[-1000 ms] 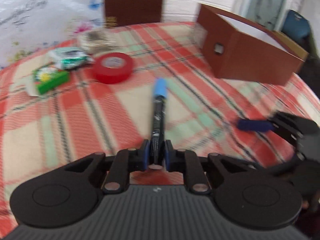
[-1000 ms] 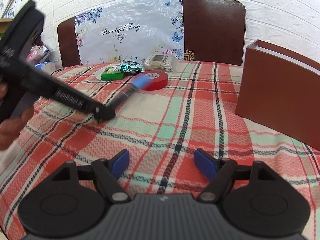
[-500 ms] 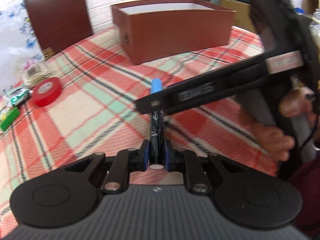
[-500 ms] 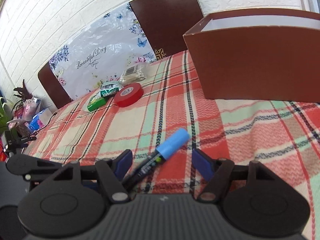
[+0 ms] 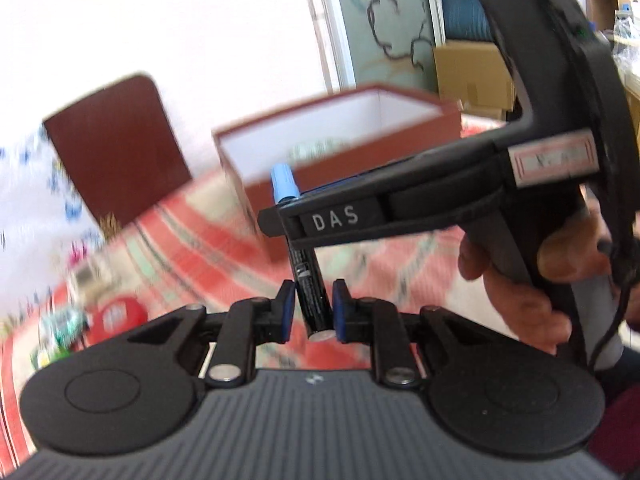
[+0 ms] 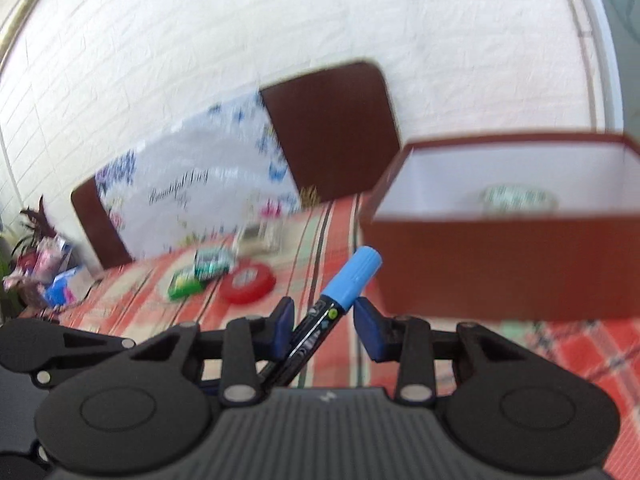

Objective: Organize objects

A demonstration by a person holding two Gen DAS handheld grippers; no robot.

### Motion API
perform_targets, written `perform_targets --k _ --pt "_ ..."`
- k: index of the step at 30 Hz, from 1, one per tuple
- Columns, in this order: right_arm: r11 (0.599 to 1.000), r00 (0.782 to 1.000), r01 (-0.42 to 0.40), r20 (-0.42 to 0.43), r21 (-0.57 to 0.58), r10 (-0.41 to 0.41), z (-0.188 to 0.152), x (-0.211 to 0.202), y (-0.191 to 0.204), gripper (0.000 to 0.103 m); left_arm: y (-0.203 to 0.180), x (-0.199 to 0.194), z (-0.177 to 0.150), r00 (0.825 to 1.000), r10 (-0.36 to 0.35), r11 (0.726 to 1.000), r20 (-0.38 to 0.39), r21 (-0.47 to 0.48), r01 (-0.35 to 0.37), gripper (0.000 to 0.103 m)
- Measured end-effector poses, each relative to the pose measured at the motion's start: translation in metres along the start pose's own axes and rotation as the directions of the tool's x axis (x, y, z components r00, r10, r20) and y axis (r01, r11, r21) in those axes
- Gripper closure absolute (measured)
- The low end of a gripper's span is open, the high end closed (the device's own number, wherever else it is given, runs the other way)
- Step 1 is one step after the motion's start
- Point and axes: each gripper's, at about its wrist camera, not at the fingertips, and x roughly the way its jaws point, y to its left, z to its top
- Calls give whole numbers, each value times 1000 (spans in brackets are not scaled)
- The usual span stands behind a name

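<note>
Marker (image 5: 311, 292), black barrel with light blue cap, sits between both claws above the tabletop (image 6: 568, 344). Left claw (image 5: 313, 312): blue pads bracket the barrel's rear end. The right-hand pad touches it; a thin gap shows at the left-hand pad. Jaws are opening slightly; grip on the marker looks loose. Barrel runs forward and slightly up, cap toward the brown box (image 5: 348, 160).

Right claw (image 6: 323, 326): jaws are closing around the upper barrel just below the cap. Left pad is touching or nearly touching the barrel; right pad stands apart from it, so no firm clamp is seen. In the left wrist view the right claw crosses from the right, its fingertip overlapping the marker below the cap, and a hand (image 5: 532, 280) grips its handle.

Brown box is open-topped with a white interior and rests on the red, green and cream plaid cloth. A roundish patterned object (image 6: 518, 198) lies inside; detail is blurred.

Elsewhere on the tabletop, well apart from the box: red tape roll (image 6: 248, 282), green packet (image 6: 184, 284) and a small teal packet (image 6: 212, 264) just beside it. Brown chair back (image 6: 332, 132) stands against the white brick wall. Both views are motion-blurred.
</note>
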Motion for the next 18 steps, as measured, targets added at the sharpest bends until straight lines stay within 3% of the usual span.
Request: perform_targets --k 5,9,12,13,14,15,16,18 --pt "998 991 62 122 -19 -59 44 2 -23 70 7 33 51 997 30 999 67 14 -31 82" --pt "992 979 118 173 -40 -109 79 21 -50 71 13 76 84 994 81 997 71 -19 -80 82" --pt "988 982 145 128 -53 -137 97 59 -66 68 20 115 95 991 136 989 1 -57 -135 75" --pt "989 988 137 81 -53 -132 100 74 -73 59 24 127 94 988 151 985 -40 -81 -154 68" --pt "987 987 157 55 -46 -154 100 85 -80 49 28 134 92 985 159 980 -72 -111 -166 68" --pt "980 979 198 57 -27 -196 97 93 -87 48 32 136 88 984 155 975 -92 -145 -167 68" --pt "977 975 213 60 -1 -213 93 93 -94 49 37 131 83 986 141 971 -86 -181 -154 68" --pt "982 981 168 84 90 -175 81 79 -109 49 44 116 74 991 119 968 -58 -217 -129 68"
